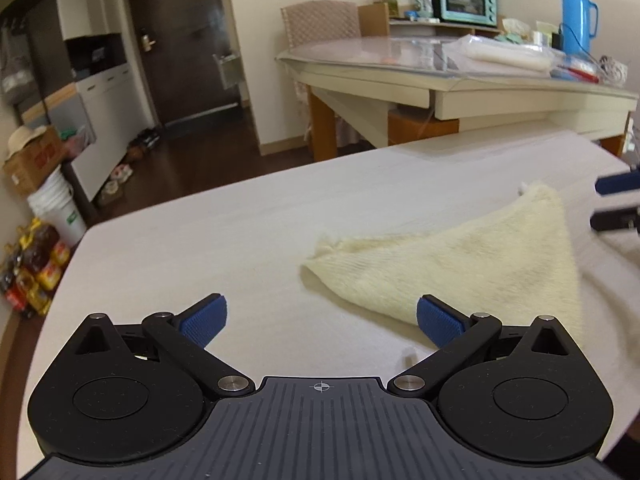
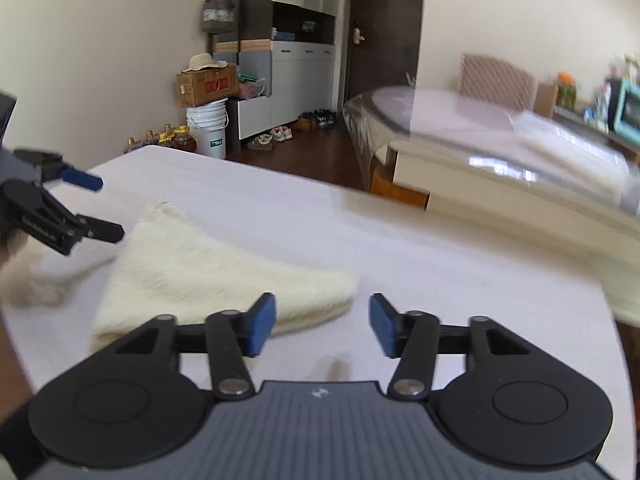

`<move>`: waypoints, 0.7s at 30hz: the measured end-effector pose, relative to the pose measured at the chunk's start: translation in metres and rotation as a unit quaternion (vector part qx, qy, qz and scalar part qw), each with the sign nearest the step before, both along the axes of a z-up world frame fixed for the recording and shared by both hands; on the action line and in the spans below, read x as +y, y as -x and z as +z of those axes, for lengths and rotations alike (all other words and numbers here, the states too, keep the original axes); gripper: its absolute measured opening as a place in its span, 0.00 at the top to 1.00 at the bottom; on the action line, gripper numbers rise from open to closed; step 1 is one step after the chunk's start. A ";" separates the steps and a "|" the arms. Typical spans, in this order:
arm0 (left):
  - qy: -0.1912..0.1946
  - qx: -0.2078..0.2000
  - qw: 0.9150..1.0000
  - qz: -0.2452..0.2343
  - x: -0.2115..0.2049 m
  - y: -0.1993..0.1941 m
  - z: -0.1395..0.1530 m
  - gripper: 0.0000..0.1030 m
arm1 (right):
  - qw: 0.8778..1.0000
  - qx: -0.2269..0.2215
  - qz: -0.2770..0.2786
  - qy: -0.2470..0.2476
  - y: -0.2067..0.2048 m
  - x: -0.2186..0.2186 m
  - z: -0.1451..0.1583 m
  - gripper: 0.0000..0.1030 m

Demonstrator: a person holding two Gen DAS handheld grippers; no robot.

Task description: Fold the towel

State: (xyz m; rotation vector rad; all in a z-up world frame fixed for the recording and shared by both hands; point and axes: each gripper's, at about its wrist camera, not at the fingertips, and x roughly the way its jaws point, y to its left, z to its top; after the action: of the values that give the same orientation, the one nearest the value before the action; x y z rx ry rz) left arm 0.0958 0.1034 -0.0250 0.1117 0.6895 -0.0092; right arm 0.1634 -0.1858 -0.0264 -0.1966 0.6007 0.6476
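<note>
Left wrist view: the left gripper (image 1: 322, 320) hangs over the white table (image 1: 180, 248) with its jaws spread wide and nothing between them. Right of centre the cream towel (image 1: 460, 268) lies flat, folded into a triangle, its near corner hidden behind the gripper's right pad. At the right edge the right gripper (image 1: 616, 204) is cut off by the frame, so only two finger ends show, just beside the towel's far corner.

Right wrist view: at the left edge the left gripper (image 2: 108, 208) comes in, its body cropped, its two fingers parted above the towel's (image 2: 208, 276) left corner without touching it. A blurred shape at the lower left cannot be made out. The right gripper (image 2: 322, 330) fills the foreground, jaws apart and empty; the towel's near edge runs behind its left pad, and bare table (image 2: 440, 264) shows between the pads. No earlier picture being given, only that open stance can be told.

Beyond the table: bottles (image 1: 34, 272) on a dark floor, a bucket (image 2: 208, 132) under a box, a door (image 1: 180, 40), then a second table (image 1: 460, 76), which is smeared in the right wrist view.
</note>
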 end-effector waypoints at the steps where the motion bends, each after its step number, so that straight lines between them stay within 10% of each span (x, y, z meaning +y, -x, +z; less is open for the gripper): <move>1: 0.008 -0.003 1.000 0.000 -0.002 0.007 0.001 0.00 | 1.000 0.004 -0.002 -0.006 0.008 -0.001 0.001 0.28; 21: 0.043 0.012 0.998 0.039 -0.042 0.072 0.007 0.00 | 0.998 0.005 -0.043 -0.050 0.080 -0.012 0.014 0.06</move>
State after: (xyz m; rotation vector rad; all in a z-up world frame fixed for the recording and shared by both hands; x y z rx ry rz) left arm 0.0235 0.0618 -0.0176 0.0024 0.7153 0.0355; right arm 0.0832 -0.1978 -0.0127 -0.0743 0.5826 0.5950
